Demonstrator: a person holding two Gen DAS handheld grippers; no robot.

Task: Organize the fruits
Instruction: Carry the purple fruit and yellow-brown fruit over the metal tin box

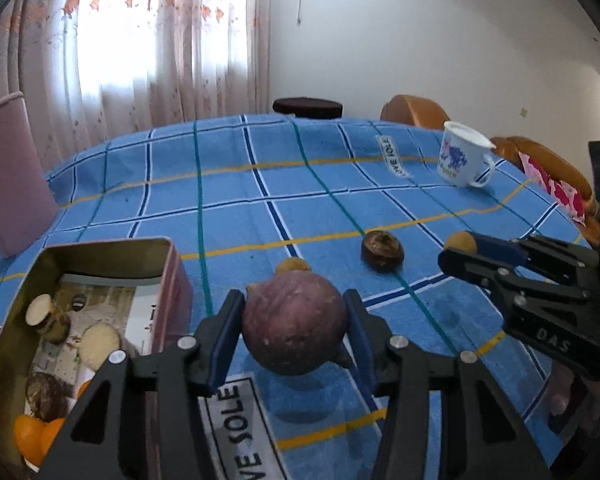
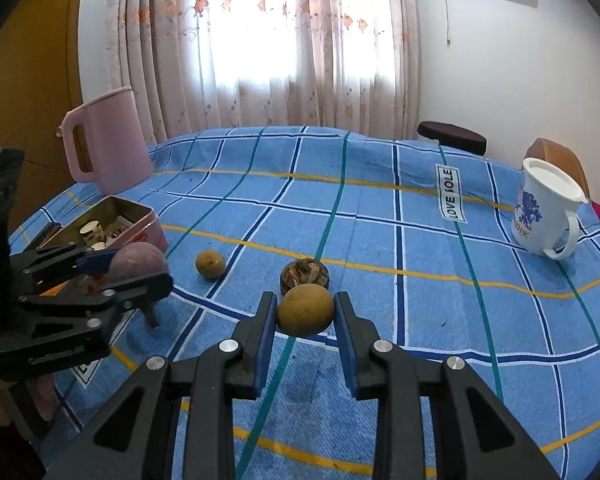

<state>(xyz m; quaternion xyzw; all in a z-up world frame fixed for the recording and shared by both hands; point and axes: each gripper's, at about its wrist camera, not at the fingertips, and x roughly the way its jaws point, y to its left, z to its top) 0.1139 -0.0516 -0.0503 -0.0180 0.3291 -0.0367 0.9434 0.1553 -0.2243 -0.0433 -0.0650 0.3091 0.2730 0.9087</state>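
**While Holding Fruit in Both Tongs, Go Softly**

Look first at the left tongs (image 1: 294, 300): clamped on the big purple fruit (image 1: 294, 320), a blue pad pressed on each side at the fat middle. Held up off the blue cloth (image 1: 260, 168), with a dark shadow below, just beside the tin box (image 1: 108, 245). Box open, with orange bits and other fruit pieces inside.

Look next at the right tongs (image 2: 305, 304): shut tight on a small yellow-brown fruit (image 2: 305, 314), again at the widest part. Hard to tell whether resting on the cloth or lifted a little. Just behind, a dark cut fruit (image 2: 304, 276) on the cloth. Farther left, one more small round fruit (image 2: 210, 264), lying free.

Think about the purple one. Probably heavy for its size, round and smooth, so likely to roll or slip out. Keep the pads on the middle, not near the top or the little stalk end. Squeeze just enough. Likely a firm skin, but maybe soft inside, so easy to bruise. Lower gently into the box, not dropped on the pieces below.

Think about the small one too. Probably light, with a thin shell, easy to crack. Hold softly across the middle.

Stay clear of the white mug (image 2: 544, 216) and the pink jug (image 2: 104, 140), both well apart from the fruit.
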